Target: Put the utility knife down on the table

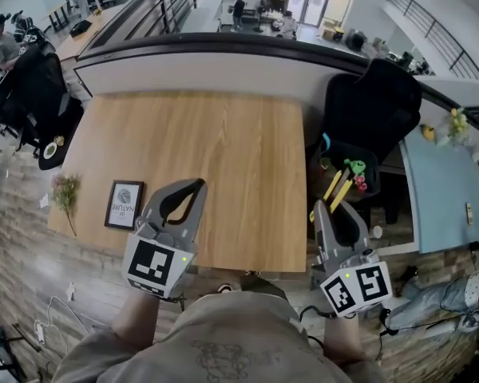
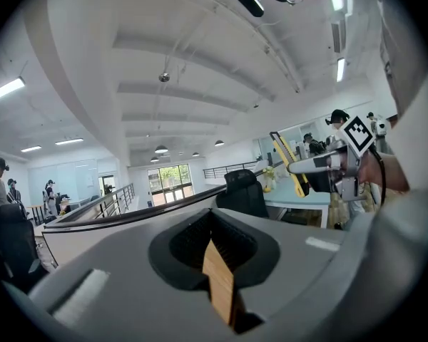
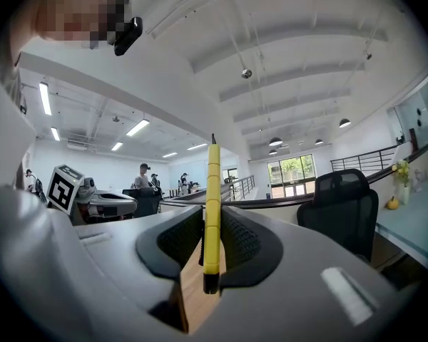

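Open-plan office, upper level with a railing (image 1: 176,2) behind; wooden counter (image 1: 223,150) directly below me, mostly bare.

- Far left of counter: dried flowers (image 1: 65,191) and a small picture frame (image 1: 124,204) just beside them. Both well clear of the middle.
- Left tool (image 1: 196,185): over the near edge of the counter, jaws brought together at the tips, nothing between them. Its own view shows only a sliver of wood through the slit. Idle.
- Right tool (image 1: 336,208): off the counter's right edge, over the gap by the black chair (image 1: 375,106). Jaws clamped on the yellow knife (image 3: 212,205), which sits edge-on between the pads and sticks out forward past the tips, roughly level.
- So the knife (image 1: 335,188) is in the air, right of the counter, not over wood yet.

Step, as I read it: carrying the knife in, put-down not started.

Next move needs: swing the right tool left until the knife is over bare wood near the middle or right side, drop until the knife's length is nearly flat on the surface, then spread the jaws and back straight out. Keep the left tool out of the path; watch the protruding front end on the way down.
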Motion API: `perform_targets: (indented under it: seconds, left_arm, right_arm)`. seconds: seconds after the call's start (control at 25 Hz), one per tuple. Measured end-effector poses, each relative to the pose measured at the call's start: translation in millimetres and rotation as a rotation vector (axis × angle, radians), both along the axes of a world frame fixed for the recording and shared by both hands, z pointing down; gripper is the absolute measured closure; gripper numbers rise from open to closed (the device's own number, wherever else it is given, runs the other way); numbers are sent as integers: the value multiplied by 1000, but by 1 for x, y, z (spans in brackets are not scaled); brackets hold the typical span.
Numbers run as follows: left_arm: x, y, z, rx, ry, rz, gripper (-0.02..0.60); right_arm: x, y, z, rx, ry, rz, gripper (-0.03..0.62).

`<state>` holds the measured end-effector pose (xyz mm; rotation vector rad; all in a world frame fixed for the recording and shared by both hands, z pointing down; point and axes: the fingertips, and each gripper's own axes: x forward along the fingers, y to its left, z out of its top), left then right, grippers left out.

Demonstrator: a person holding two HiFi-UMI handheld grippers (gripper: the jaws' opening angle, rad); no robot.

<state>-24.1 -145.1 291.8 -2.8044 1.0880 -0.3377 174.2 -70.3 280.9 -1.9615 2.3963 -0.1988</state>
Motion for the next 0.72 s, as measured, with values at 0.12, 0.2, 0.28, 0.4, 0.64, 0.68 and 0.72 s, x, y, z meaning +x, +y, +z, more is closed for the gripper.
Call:
perform_targets:
  seconds: [0.12,0.2,0.28,0.4,0.64,0.68,0.72]
  left_arm:
    - [14,-17,2,2,-11,-21,580]
    - [23,-27,1,12,-23,-30,580]
    - [31,-34,2,12,-34,-43,580]
    - [41,-43,4,16,-53,-58,580]
    - [57,-51,7,-15,-48,-113,580]
    - [59,-53,7,-7,-52,-115,580]
    - [62,-55,8,2,-57,-115,580]
  right_arm:
    - [15,-23,3,-7,-6,-31,510]
    - [24,-36,4,-9,-10,-49,510]
    - [33,-47,4,-9,-13,-66,510]
    - [44,-58,8,-13,-21,-88,510]
    - [64,-74,20,-31,-40,-122,510]
    - [68,-76,22,-33,-43,-126,510]
    - [71,-78,25,-36,-45,-130,510]
